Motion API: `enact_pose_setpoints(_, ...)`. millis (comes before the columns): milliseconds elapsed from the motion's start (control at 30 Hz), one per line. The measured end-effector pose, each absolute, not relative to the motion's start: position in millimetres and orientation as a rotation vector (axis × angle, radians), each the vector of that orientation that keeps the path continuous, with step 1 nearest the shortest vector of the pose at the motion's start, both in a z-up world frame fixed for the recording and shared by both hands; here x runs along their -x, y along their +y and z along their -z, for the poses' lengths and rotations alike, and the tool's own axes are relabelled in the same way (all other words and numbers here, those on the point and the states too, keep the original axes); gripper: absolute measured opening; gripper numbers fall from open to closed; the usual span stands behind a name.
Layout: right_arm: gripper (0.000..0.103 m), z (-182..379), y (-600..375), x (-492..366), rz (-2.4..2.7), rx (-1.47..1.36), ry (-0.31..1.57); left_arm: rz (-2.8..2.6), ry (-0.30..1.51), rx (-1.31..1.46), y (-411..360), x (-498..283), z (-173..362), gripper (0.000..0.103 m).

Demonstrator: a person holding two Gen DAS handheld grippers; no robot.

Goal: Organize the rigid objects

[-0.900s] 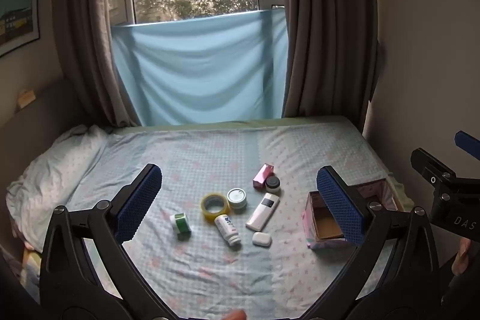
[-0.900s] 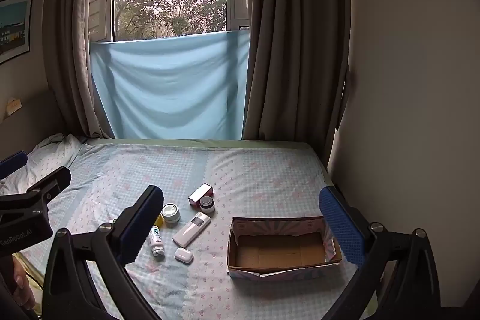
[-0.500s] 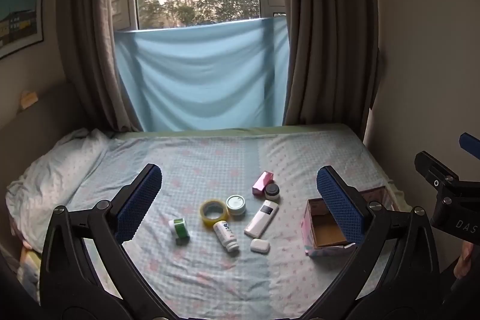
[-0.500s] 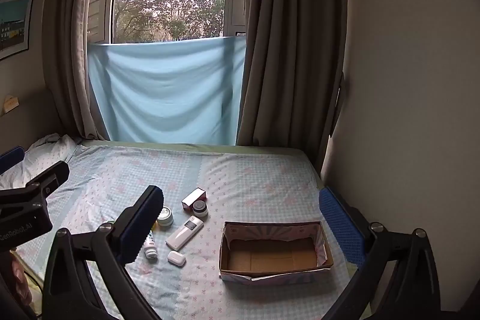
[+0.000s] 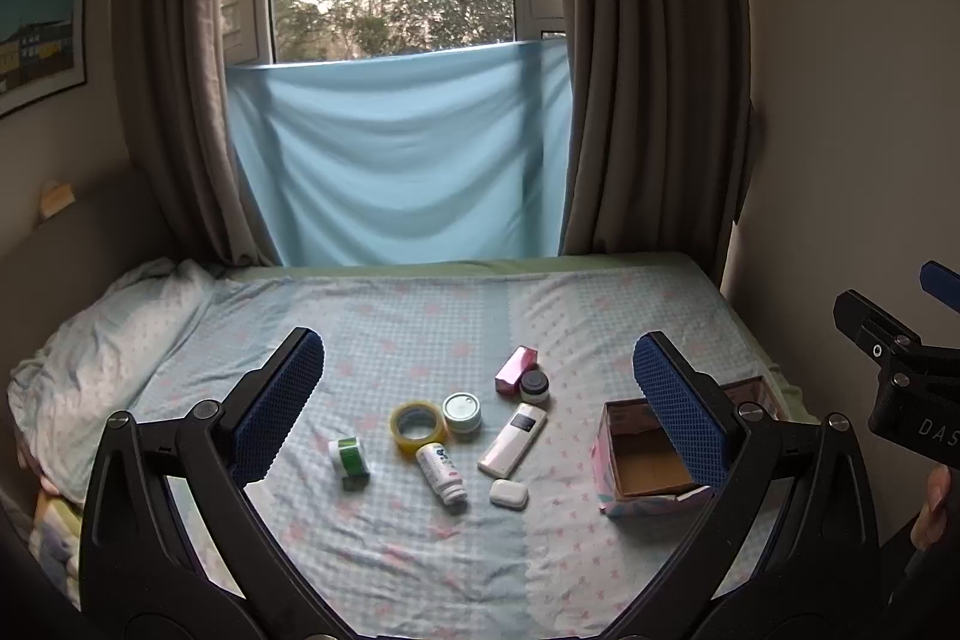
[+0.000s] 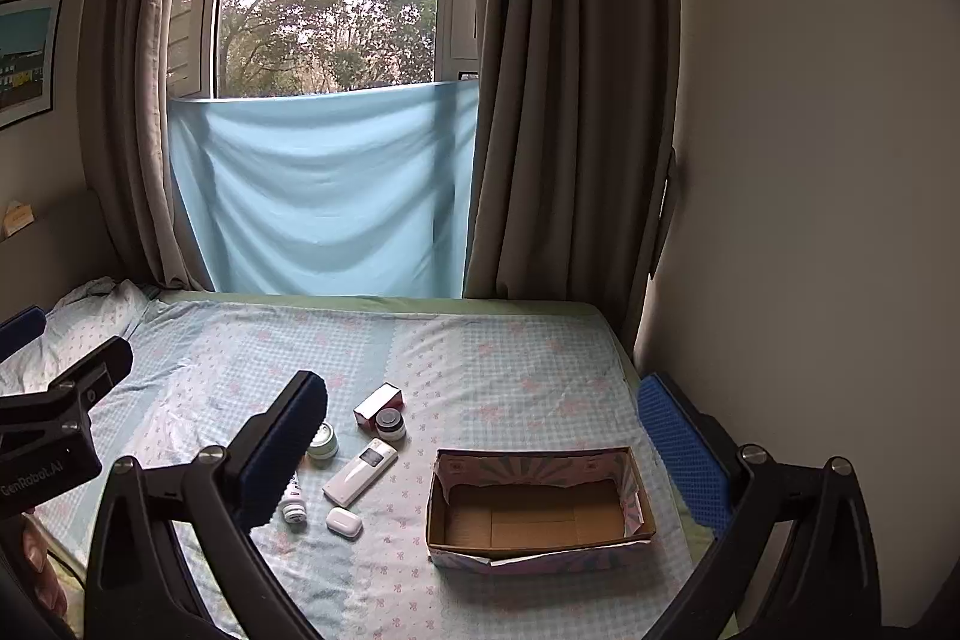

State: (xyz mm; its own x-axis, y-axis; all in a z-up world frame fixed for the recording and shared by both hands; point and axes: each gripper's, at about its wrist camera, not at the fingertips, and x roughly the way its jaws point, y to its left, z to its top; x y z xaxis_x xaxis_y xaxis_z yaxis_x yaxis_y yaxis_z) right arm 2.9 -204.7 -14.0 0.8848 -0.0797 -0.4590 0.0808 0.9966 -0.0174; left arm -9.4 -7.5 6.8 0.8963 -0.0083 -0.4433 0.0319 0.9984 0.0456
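1. Left wrist view: the left gripper (image 5: pixel 480 382) hangs above the bed (image 5: pixel 420 316) with its jaws spread wide and nothing between them. Framed in the gap, well apart from the pads, lie the loose things: a pink box (image 5: pixel 515 369) touching a dark-lidded jar (image 5: pixel 534 387), a white remote (image 5: pixel 513 439), a tape roll (image 5: pixel 418 421), a round tin (image 5: pixel 462 412), a white bottle (image 5: pixel 442 473) lying on its side, a green-banded bottle (image 5: pixel 349 460) and a small white case (image 5: pixel 509 493).
2. Same view: the cardboard box (image 5: pixel 654 466) sits to the right of the cluster, partly behind the right-hand finger. The remote's long axis runs diagonally, near end low-left, far end up-right. The right gripper (image 5: pixel 900 340) shows at the right edge.
3. Right wrist view: the right gripper (image 6: pixel 480 430) is likewise spread and empty. The open, empty cardboard box (image 6: pixel 534 514) lies straight ahead between its fingers; the remote (image 6: pixel 360 471), white case (image 6: pixel 344 522), pink box (image 6: pixel 377 403) and jar (image 6: pixel 390 423) lie left of the box, the rest hidden behind the left finger.
4. Judgement: the cluster lies directly ahead of the left gripper, so that hand looks better placed for picking; the right is better placed for the box.
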Motion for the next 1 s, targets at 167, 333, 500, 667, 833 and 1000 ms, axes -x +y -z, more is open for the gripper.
enact_pose_setpoints(167,0.103,15,-209,-2,0.086,0.003,0.474,0.038,0.463,-0.034,-7,9,-7,0.103)
enact_pose_setpoints(333,0.103,16,-212,0,0.092,0.000,0.466,0.035,0.467,-0.034,-11,8,-6,0.103)
enact_pose_setpoints(500,0.103,17,-217,-2,0.093,-0.002,0.462,0.033,0.459,-0.039,-15,8,-5,0.103)
enact_pose_setpoints(667,0.103,19,-219,-4,0.094,-0.006,0.462,0.042,0.454,-0.028,-16,9,-5,0.103)
enact_pose_setpoints(833,0.103,20,-216,-2,0.097,-0.003,0.462,0.040,0.453,-0.030,-15,8,-6,0.103)
enact_pose_setpoints(1000,0.103,19,-215,-3,0.096,-0.003,0.460,0.038,0.452,-0.032,-15,9,-6,0.102)
